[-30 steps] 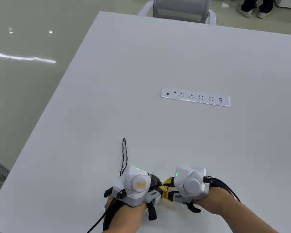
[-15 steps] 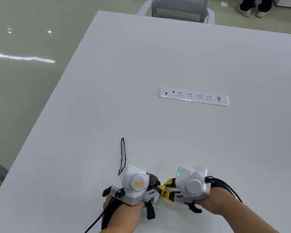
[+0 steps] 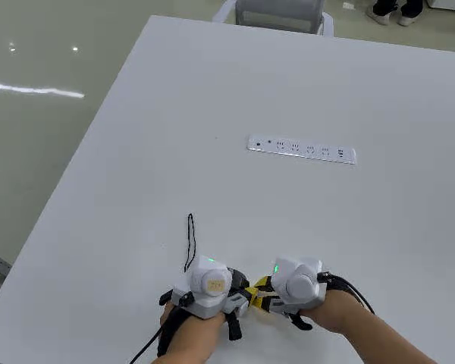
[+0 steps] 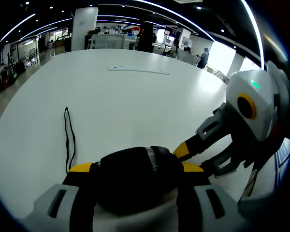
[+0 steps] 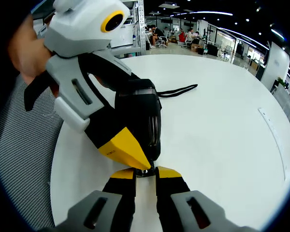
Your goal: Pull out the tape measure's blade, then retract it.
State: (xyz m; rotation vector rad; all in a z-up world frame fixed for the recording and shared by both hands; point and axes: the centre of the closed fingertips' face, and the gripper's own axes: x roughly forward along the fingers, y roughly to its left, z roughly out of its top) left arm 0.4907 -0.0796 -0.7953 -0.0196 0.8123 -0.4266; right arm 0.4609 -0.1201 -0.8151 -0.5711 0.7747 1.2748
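Two tools on one tape measure (image 5: pixel 140 116), at the table's (image 3: pixel 212 114) near edge: left tool (image 4: pixel 136 168) clamped round its body, right tool (image 5: pixel 146 173) pinched shut on what looked like the blade tip (image 5: pixel 145 170). Risk: the thin pinch slips on the pull and the blade snaps back. A second earlier: same grips, no blade out.

It was an open-plan office. A grey office chair (image 3: pixel 279 14) stood at the far edge of a wide white table (image 3: pixel 174 114) bearing a power strip (image 3: pixel 302 149). The glossy floor (image 3: pixel 45 114) mirrored lamps. Ceiling light strips (image 4: pixel 154 6) ran above distant people at desks (image 5: pixel 157 34).
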